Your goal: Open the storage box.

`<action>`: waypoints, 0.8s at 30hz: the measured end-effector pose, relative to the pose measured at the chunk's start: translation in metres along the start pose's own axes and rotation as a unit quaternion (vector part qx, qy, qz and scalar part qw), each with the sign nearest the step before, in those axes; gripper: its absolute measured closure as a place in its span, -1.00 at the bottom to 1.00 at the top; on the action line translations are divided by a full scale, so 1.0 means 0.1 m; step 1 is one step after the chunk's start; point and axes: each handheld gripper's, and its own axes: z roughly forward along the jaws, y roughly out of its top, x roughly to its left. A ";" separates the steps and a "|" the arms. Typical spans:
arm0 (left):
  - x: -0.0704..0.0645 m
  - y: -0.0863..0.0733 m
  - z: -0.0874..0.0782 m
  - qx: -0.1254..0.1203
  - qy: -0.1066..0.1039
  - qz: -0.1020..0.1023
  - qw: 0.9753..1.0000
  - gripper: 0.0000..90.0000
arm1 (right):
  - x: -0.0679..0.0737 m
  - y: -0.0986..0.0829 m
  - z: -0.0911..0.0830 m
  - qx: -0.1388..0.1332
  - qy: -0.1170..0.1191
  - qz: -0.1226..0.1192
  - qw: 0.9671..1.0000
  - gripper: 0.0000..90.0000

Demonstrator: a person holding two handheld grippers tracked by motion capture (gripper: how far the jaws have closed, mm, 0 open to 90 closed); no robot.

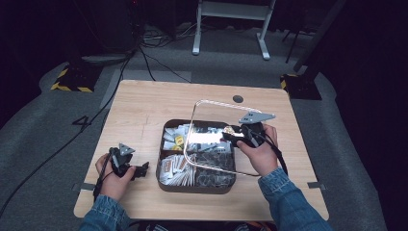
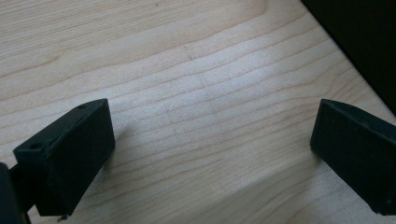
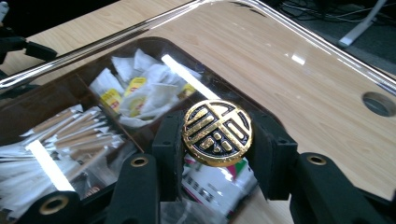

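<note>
My right gripper [image 3: 217,140] pinched the gold knob [image 3: 217,133] of the clear lid [image 1: 211,137], tilted above the box [image 1: 196,185]; my left gripper [image 2: 210,154] rested spread on the table [image 2: 196,70], farther off.

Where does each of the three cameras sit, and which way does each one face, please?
High view: above the person's side, facing forward and down on the table; forearms, left hand-held gripper and right hand-held gripper show.
Left gripper view: rides the left hand-held gripper, facing bare tabletop; its two black jaws stand wide apart.
Right gripper view: rides the right hand-held gripper, facing the clear lid and its gold knob, gripped between the jaws.
Shared: high and right gripper views both show the compartment box under the lid.
</note>
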 end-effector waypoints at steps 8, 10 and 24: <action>-0.01 0.00 0.00 -0.001 0.000 0.001 1.000 -0.99 | -0.21 -0.10 -0.13 0.003 -0.023 0.017 1.000 0.32; -0.01 0.00 0.00 0.000 -0.001 0.003 1.000 -0.99 | -0.29 -0.14 -0.17 0.003 -0.032 0.024 0.999 0.32; -0.01 0.00 0.00 0.000 -0.005 0.006 1.000 -0.99 | -0.67 -0.34 -0.35 0.012 -0.076 0.052 0.996 0.32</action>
